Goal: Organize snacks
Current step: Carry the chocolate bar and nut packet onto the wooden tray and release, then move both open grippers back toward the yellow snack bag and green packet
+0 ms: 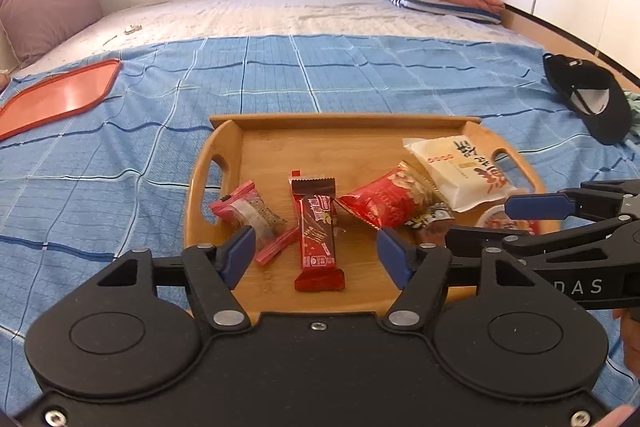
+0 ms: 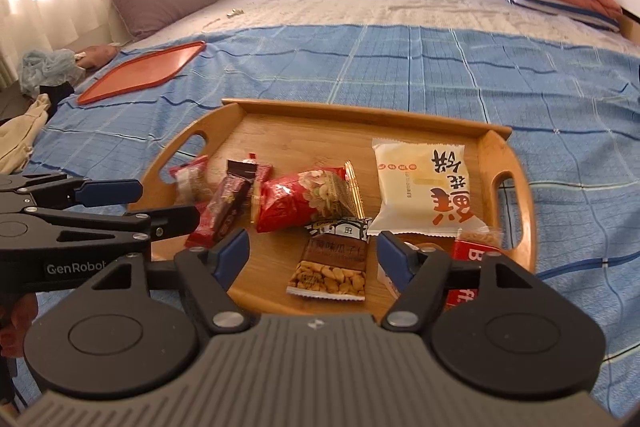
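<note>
A bed (image 1: 120,155) under a blue checked cover is filling both views and carrying everything. At centre frame a wooden tray (image 1: 224,143) is lying flat on it, gathering the snacks (image 1: 384,203) in a loose row, seemingly so they stay together. An orange tray (image 1: 60,95) is sitting empty at upper left. The left gripper (image 1: 316,257) and right gripper (image 2: 314,257) are hovering low in frame, jaws spread, pinching nothing.
</note>
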Action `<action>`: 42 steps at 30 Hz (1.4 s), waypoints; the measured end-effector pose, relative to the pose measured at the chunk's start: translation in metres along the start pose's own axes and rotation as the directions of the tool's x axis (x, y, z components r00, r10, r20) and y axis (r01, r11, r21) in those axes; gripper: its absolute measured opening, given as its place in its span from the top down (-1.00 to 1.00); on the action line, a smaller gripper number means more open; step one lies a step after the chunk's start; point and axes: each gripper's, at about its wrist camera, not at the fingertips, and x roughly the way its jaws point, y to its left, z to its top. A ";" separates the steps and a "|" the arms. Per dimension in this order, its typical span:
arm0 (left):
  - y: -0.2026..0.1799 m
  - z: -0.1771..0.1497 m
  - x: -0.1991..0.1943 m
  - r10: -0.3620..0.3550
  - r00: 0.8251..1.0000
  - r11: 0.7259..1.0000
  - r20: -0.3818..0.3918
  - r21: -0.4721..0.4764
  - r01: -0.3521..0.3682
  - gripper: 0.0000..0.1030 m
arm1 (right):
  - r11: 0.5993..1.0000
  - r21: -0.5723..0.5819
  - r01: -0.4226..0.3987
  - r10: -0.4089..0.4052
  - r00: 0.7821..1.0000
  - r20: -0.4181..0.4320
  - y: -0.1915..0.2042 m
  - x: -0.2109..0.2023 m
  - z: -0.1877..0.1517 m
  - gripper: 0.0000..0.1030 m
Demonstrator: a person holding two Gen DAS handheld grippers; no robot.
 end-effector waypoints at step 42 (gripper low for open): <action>-0.028 -0.130 -0.095 -0.016 1.000 0.996 0.021 0.093 0.014 -0.54 | 0.998 -0.064 0.003 0.001 0.998 0.066 0.014 -0.097 -0.140 -0.79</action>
